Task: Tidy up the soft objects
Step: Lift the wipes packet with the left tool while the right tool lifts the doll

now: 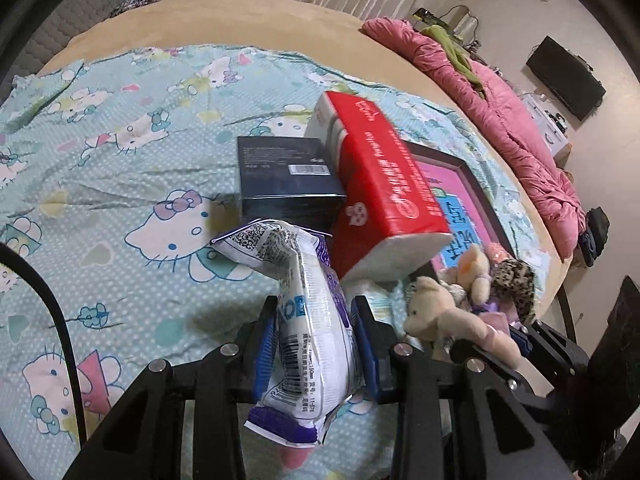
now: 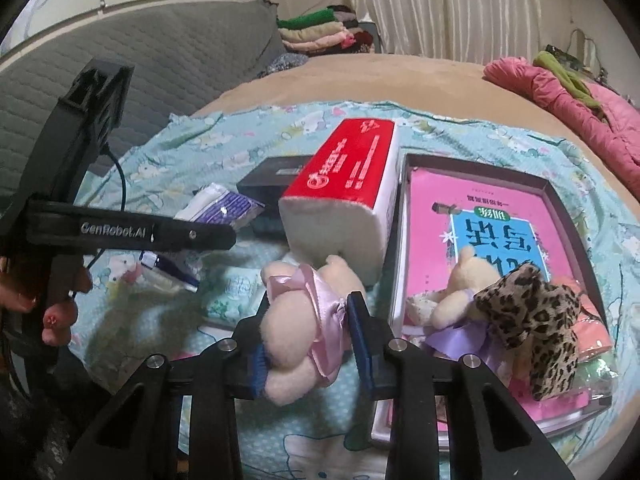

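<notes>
Both picks look done, carry step in hand: left gripper (image 1: pixel 316 344) has its jaws clamped on the white-and-purple pack (image 1: pixel 308 320), held clear of the bed sheet (image 1: pixel 120 208) just in front of the dark box (image 1: pixel 286 184) and red tissue pack (image 1: pixel 384 196). Right gripper (image 2: pixel 308 332) has its jaws closed on the pink-dressed bear (image 2: pixel 304 320), just left of the tray (image 2: pixel 576 240) that already holds a second bear (image 2: pixel 460 292) and a leopard-print piece (image 2: pixel 528 316). Next move, my guess: carry each over the tray and release without knocking the tissue pack.
</notes>
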